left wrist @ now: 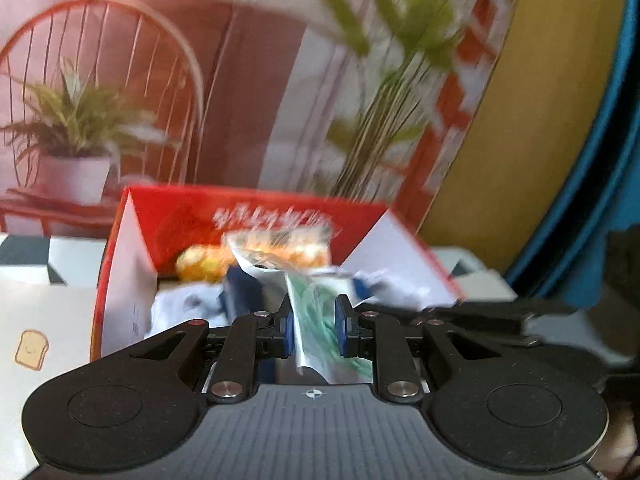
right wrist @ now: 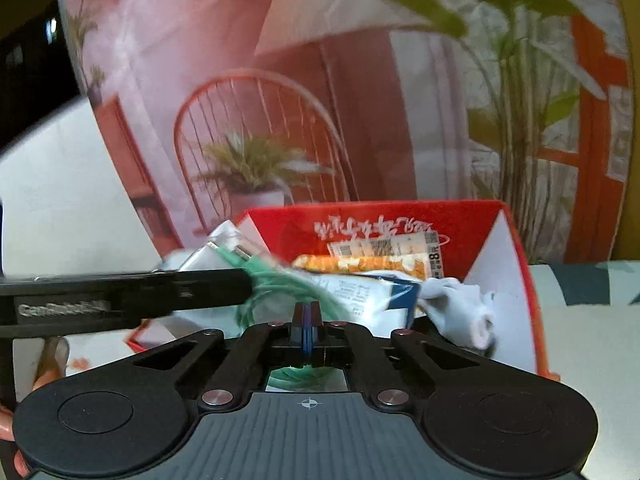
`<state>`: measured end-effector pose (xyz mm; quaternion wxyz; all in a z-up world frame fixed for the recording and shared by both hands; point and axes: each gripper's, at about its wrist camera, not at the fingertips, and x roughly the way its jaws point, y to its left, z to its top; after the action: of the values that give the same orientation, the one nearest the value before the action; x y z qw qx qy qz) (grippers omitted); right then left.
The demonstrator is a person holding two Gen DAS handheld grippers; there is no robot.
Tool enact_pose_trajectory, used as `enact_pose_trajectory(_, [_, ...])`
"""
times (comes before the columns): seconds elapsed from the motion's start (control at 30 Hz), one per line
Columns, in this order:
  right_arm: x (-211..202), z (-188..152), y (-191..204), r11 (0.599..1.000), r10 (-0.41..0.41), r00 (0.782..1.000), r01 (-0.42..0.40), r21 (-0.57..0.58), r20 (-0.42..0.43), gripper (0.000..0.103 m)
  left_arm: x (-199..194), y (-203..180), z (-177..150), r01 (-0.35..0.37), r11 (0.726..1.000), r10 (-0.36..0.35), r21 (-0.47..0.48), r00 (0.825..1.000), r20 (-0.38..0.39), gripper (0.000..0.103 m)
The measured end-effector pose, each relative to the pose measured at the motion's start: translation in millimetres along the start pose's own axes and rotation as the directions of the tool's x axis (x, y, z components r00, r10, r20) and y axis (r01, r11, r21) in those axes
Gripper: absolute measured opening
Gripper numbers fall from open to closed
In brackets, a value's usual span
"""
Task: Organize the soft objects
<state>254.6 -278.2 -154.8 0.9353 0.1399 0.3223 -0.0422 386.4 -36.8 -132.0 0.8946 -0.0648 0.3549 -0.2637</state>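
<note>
A clear bag holding a coiled green cable [left wrist: 316, 328] sits between the blue pads of my left gripper [left wrist: 314, 330], which is shut on it just in front of the open red box [left wrist: 180, 216]. The bag also shows in the right wrist view [right wrist: 280, 284], held over the red box [right wrist: 400, 216] by the left gripper seen from the side. Inside the box lie an orange snack pack [right wrist: 360, 264], a blue-and-white packet [right wrist: 384, 296] and a white cloth [right wrist: 460, 304]. My right gripper [right wrist: 306, 320] is shut and empty, just before the box.
A printed backdrop with a red chair and potted plants [left wrist: 80, 128] stands behind the box. A white sheet with a toast drawing [left wrist: 32, 350] lies at left. A yellow board with a blue edge [left wrist: 540, 120] stands at right.
</note>
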Motion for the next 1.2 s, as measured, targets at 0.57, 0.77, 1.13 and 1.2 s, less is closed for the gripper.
enact_pose_trajectory(0.57, [56.4,-10.7,-23.1,0.996,-0.049,0.953,0.068,0.055,-0.299,0.000,28.1,8.8,-7.6,-0.118,0.988,0.131,0.104,0.982,-0.138,0.030])
enact_pose_trajectory(0.77, [53.5,-10.6,-22.3,0.988,-0.092,0.942,0.126,0.087,-0.323,0.000,-12.2,1.4,1.8,-0.184,0.971,0.189,0.153,0.982,-0.023,0.078])
enact_pose_trajectory(1.13, [-27.4,6.0,-2.4,0.978,-0.192,0.968,0.203,0.053,-0.162,0.073,-97.7,-18.3,0.2,-0.315,0.937,0.303,0.149,0.948,0.100,0.103])
enact_pose_trajectory(1.2, [-47.6,9.4,5.0,0.978,-0.195,0.973,0.202,0.045,-0.126,0.092,-117.9,-22.1,-2.5,-0.327,0.936,0.312,0.127,0.942,0.124,0.103])
